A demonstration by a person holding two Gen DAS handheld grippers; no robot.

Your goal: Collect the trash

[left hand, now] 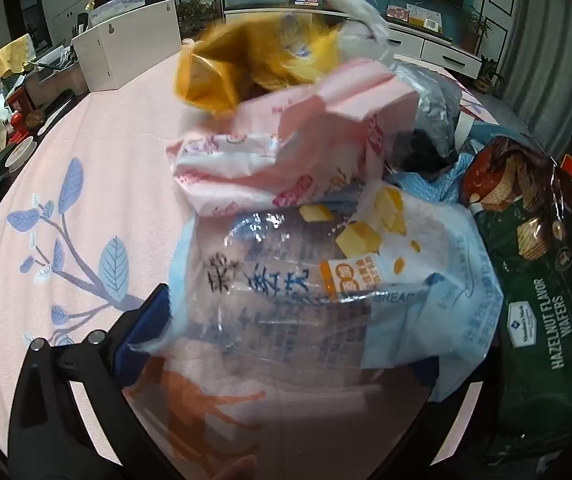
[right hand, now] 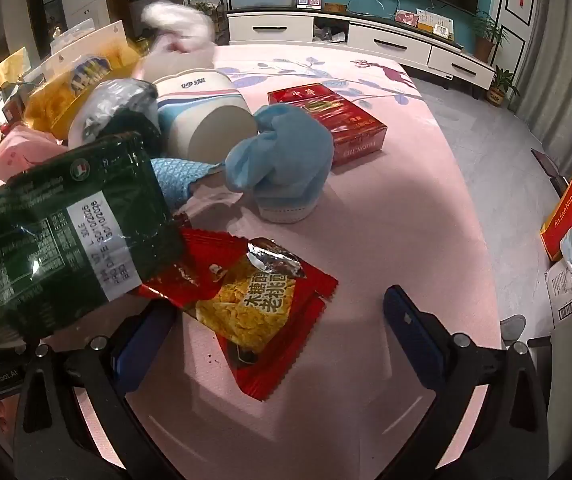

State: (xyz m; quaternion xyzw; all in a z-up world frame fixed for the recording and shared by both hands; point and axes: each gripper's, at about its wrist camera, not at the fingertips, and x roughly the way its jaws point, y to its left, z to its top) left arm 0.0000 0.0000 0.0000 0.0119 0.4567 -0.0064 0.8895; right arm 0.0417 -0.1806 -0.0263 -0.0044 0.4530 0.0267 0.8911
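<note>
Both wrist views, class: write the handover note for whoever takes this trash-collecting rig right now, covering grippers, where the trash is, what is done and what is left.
Left gripper: open, jaws either side of the clear and pale blue plastic bread bag; not gripped.
Right gripper: open, empty, over the torn red foil snack wrapper.
Trash on the pink tablecloth: dark green wafer bag, pink plastic wrapper, yellow packet, white paper cup on its side, crumpled blue cloth, red cigarette carton.
Done: nothing visibly collected.
Left: everything; no bin in view.
</note>
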